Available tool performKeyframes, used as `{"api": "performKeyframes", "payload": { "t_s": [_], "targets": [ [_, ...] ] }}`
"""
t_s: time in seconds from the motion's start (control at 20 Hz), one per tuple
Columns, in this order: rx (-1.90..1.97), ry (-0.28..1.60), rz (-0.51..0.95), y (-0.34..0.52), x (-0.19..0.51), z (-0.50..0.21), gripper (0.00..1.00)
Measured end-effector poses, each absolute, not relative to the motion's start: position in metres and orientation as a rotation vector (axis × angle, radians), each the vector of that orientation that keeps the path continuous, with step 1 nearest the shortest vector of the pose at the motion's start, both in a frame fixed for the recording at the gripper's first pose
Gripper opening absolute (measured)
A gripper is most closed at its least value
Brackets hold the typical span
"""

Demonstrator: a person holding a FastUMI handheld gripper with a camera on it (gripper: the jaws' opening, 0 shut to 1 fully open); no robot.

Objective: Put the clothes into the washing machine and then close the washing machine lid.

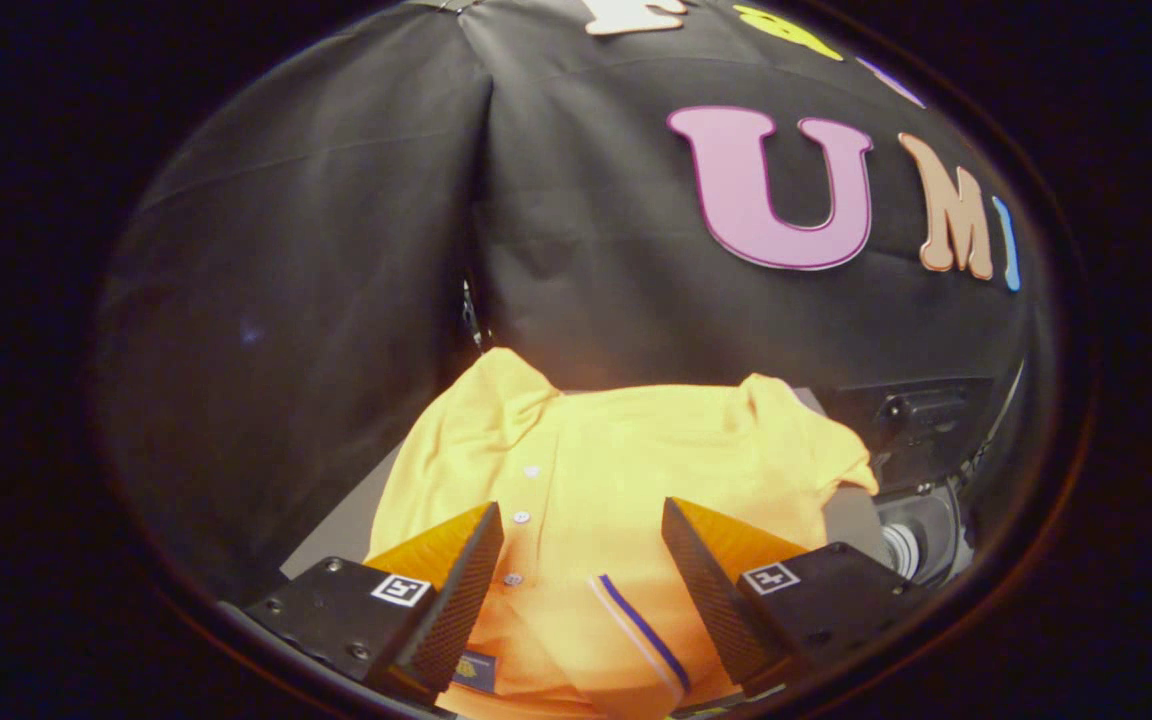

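Grey tabletop (336, 530) | yellow polo shirt (636, 450) spread flat | tongs (582, 520) wide open over its placket, gripping nothing

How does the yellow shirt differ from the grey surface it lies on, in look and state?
The yellow shirt is bright, soft and rumpled, with buttons and a striped collar; the grey surface beneath is plain, flat and rigid. The shirt lies between and beyond the open hand-held gripper fingers, while the surface shows only beside the shirt. Neither is gripped.
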State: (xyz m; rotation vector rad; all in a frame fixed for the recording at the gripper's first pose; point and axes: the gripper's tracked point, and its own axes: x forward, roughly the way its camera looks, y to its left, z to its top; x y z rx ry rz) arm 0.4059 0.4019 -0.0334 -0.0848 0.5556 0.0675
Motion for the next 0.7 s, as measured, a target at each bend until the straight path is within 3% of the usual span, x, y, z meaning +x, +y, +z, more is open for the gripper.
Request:
{"api": "performKeyframes", "payload": {
  "t_s": [0.3,0.4,0.55,0.7],
  "targets": [
    [-0.184,0.667,0.059,0.408,0.430,-0.052,0.94],
    [-0.188,0.666,0.078,0.403,0.429,-0.055,0.79],
    [-0.086,0.617,0.100,0.396,0.427,-0.052,0.13],
    [-0.006,0.595,0.226,0.390,0.412,-0.048,0.06]
  ]
}}
